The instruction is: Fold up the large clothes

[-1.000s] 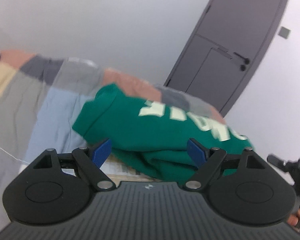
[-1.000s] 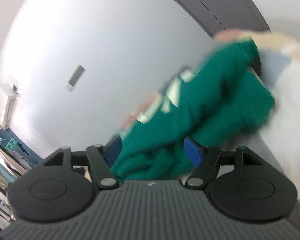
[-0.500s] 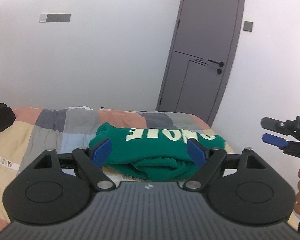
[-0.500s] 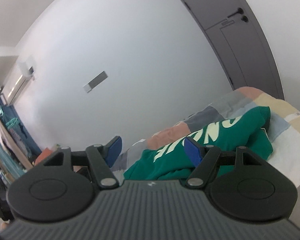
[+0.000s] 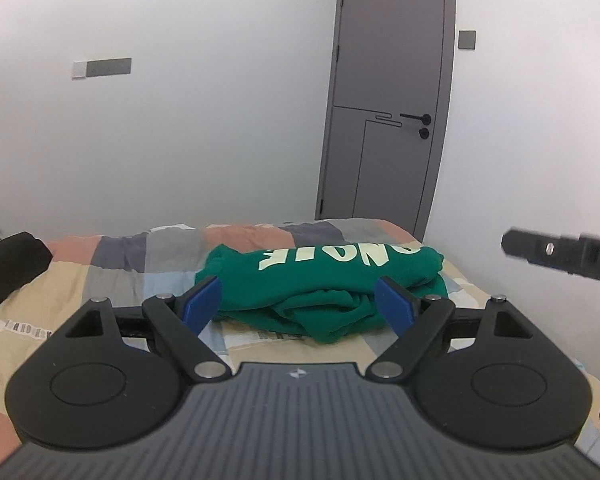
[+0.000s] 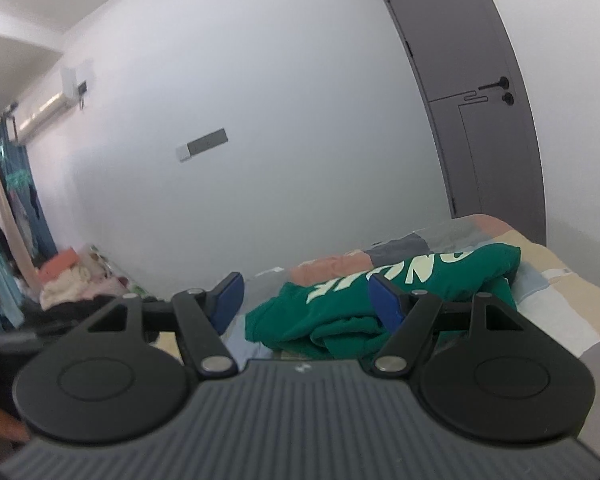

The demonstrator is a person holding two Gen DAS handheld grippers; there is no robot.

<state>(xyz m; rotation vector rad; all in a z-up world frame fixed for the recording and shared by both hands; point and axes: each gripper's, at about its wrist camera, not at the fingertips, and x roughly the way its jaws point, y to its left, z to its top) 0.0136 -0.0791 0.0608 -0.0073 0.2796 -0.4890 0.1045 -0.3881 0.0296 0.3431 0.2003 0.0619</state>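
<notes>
One folded green sweatshirt (image 5: pixel 320 280), pale lettering

White wall (image 5: pixel 204 128), grey door (image 5: pixel 388 100), patchwork bed (image 5: pixel 112 276)

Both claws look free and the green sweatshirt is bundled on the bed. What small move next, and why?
Probably bring the left claw forward and down to the loose bunched edge of the green sweatshirt. Both it and the right claw are open and empty, and the near side looks rumpled on the patchwork bedspread, so it likely needs tidying.
</notes>
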